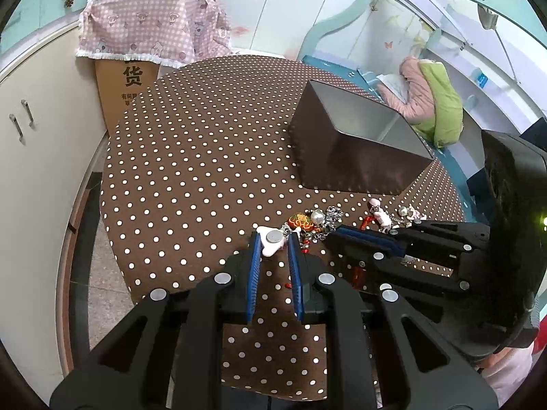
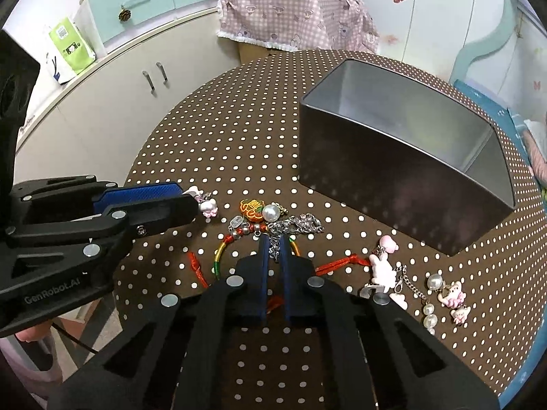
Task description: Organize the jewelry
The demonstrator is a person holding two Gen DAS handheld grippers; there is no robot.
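I look over a round table (image 1: 191,157) under a brown cloth with white dots. Toward its far right side stands an open metal tin (image 2: 403,157), rectangular, dark outside and bright inside; I see nothing in the part of its interior on view. The jewelry lies in a loose line on the cloth in front of the tin, well apart from its wall.

My right gripper (image 2: 274,249) points steeply down at the middle of that line. Its blue pads are clenched on a silver chain (image 2: 297,223), whose links run up between the fingertips and heap just beyond them. Touching that heap lie a large pearl (image 2: 270,212) and an orange and green knotted charm (image 2: 251,210); a red cord bracelet (image 2: 342,262) with a rainbow section passes under the gripper on both sides.

My left gripper (image 1: 273,242) has its pads grasping a pale pink charm (image 1: 270,244) that bears a round silver disc, at the left end of the line.

To the right, apart from both grippers, rests a pink bear keychain (image 2: 383,266), then a strand of small pearls (image 2: 429,314) with pink figures.
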